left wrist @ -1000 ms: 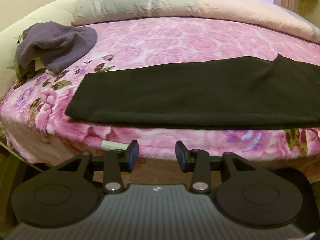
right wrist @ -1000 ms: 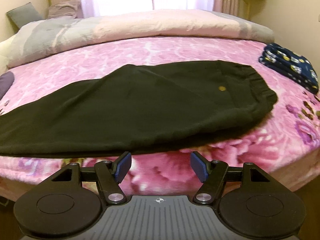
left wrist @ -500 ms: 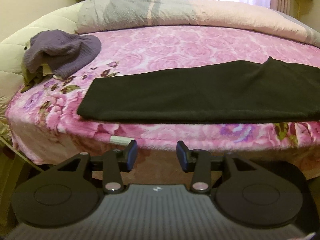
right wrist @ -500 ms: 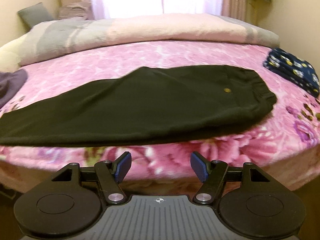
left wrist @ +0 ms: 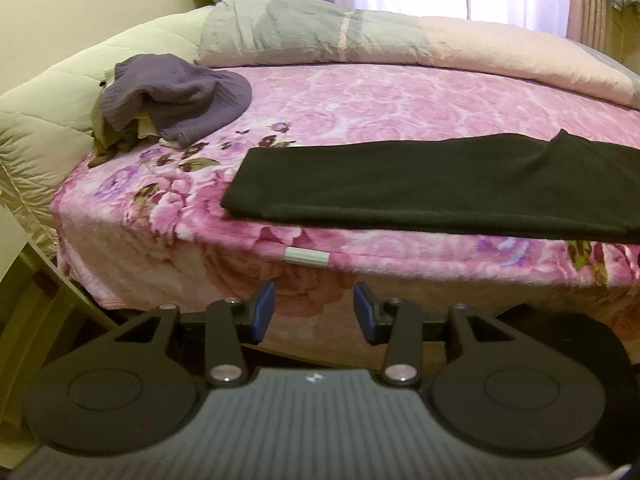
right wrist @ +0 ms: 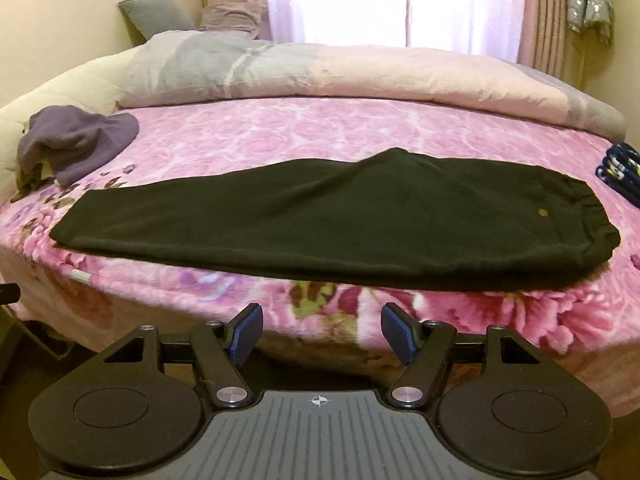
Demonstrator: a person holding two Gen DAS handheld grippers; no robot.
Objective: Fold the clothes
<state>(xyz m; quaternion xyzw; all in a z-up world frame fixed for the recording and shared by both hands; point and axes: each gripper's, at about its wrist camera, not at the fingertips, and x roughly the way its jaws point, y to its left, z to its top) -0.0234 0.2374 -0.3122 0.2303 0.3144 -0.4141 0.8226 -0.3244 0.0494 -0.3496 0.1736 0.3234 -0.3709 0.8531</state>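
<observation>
Left wrist view: left gripper (left wrist: 314,312) sits off the bed's front edge, jaws spread apart w/ nothing between them. Right gripper (right wrist: 322,334) same story, spread a bit wider, empty, also short of the mattress.

Black pants (right wrist: 320,220) lie flat on the pink floral blanket (right wrist: 360,132), close to the front edge, already folded leg-on-leg by the look of it. Long axis runs side to side across both views: leg hems toward the purple sweater (left wrist: 176,96) end, elastic waistband (right wrist: 592,236) toward the navy patterned stack (right wrist: 620,170).

Handling, my guess: soft fleece-type knit, light, limp, no stiffness, so it'll droop from any single pinch pt and may drag on the plush blanket. Not fragile, not slippery. Best grab = both layers at the corners of one short end, prob hem corners (left wrist: 240,196) w/ one gripper each, then carry toward waistband to halve the length.
</observation>
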